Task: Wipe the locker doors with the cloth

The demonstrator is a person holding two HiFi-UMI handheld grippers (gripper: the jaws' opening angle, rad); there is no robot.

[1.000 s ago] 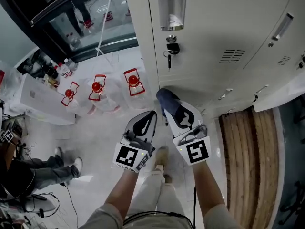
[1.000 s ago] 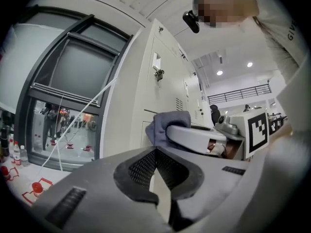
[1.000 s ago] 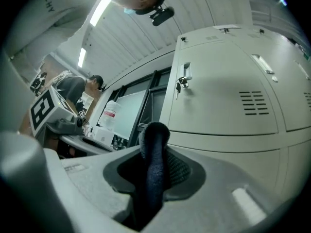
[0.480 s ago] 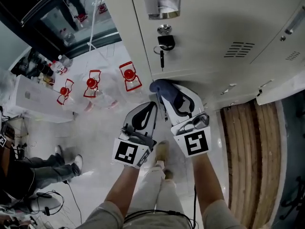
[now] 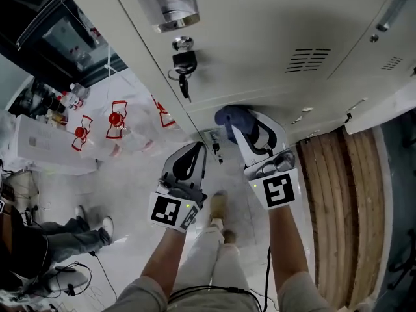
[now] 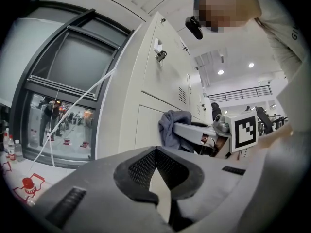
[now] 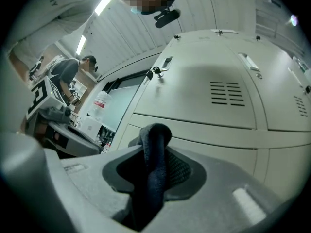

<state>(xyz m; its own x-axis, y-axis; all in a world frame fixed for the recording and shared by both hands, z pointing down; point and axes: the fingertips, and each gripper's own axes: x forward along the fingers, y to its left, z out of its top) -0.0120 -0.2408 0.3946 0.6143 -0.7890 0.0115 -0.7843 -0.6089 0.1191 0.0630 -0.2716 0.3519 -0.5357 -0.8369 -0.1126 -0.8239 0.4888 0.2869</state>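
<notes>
As my right gripper [image 5: 243, 126] pinches the dark blue cloth [image 5: 233, 116], slid rightward on the pale metal locker doors [image 5: 273, 41], left gripper [image 5: 196, 152] closed, empty.

cloth [image 5: 232, 117] in R gripper [image 5: 251, 123], at locker door [image 5: 273, 51], L gripper [image 5: 197, 149] to left

You are in a workplace, like an open office or a lab. Straight ahead of your right claw [image 5: 247, 123] stands a row of grey metal lockers [image 5: 279, 31] with vents and a lock with a key [image 5: 184, 62]. Left of your left claw [image 5: 197, 148] are large water jugs [image 5: 117, 125] on a pale floor, and behind it a seated person [image 5: 58, 236] with cables [image 5: 71, 281].
</notes>
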